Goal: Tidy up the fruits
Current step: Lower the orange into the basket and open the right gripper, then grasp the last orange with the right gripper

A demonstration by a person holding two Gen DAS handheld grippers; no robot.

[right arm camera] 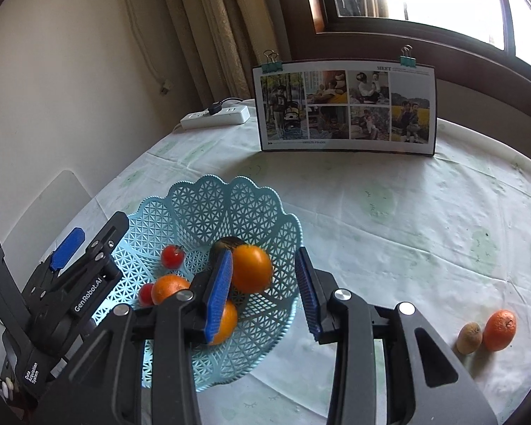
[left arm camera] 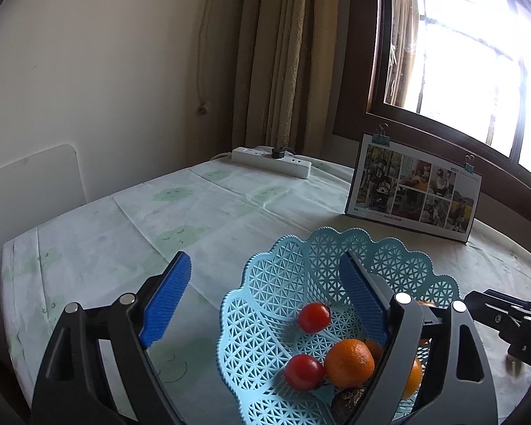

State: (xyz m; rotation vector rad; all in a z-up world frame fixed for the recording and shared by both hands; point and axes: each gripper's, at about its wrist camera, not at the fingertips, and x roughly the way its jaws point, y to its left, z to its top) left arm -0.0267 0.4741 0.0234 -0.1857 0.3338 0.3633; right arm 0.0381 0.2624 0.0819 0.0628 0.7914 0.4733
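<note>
From the left wrist, the left hand-held gripper (left arm camera: 262,301) gapes wide, empty, over the basket (left arm camera: 283,269) of tomatoes and oranges. From the right wrist, the right hand-held gripper (right arm camera: 265,294) stands open with an orange (right arm camera: 251,267) between its fingers (released, apparently); an orange (right arm camera: 500,329) and a kiwi (right arm camera: 469,337) wait on the tabletop (right arm camera: 389,212), near right.

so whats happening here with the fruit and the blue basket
A person is sorting fruit into a light blue basket with two tools. The basket already holds oranges and cherry tomatoes. The right hand-held gripper is open over it, an orange just beyond its fingers. The left hand-held gripper is open and empty. An orange and a brownish fruit wait on the tablecloth.
</note>
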